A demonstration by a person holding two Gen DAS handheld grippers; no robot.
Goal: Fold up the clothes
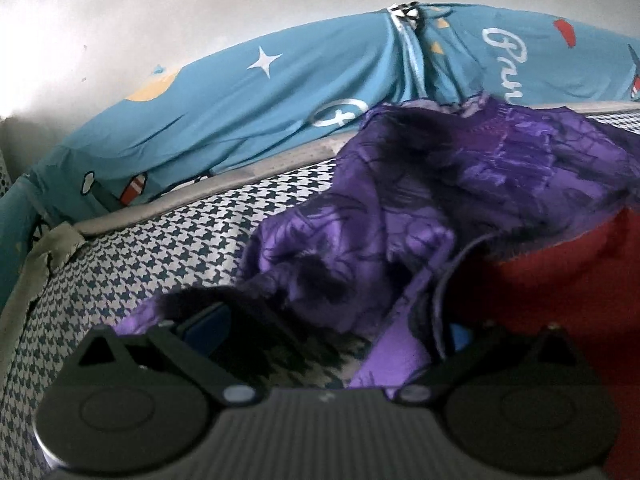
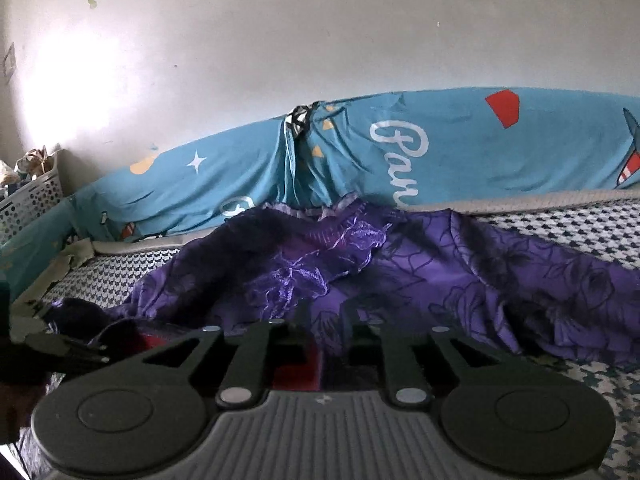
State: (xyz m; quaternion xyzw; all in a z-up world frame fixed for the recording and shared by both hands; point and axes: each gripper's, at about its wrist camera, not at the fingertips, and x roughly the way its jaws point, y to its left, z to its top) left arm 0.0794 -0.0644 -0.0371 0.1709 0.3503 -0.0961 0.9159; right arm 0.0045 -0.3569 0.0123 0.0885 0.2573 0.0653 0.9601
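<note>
I saw a purple dress lying crumpled on the bed. The bed had a cover with small dark and white checks. The dress had dark flower lines on it and a shiny frilly part near its middle. It reached from the left side of the bed across to the right, and its top edge lay just beside the blue sheet at the back. The blue sheet had a white star, white writing and red shapes on it. Behind it was a plain white wall.

My left tool was spread wide. One finger with a blue pad sat at the left, on the edge of the dress. The other finger was at the right, with a fold of purple cloth lying over it. Bed cover showed in the gap between them, so this tool squeezed nothing. To its right lay a red cloth, partly under the dress.

My right tool was low over the dress. Its fingers stood a little apart, and purple cloth showed in the gap, with a bit of red below. I could not tell if they pinched the cloth.

A white basket stood at the far left by the wall.
</note>
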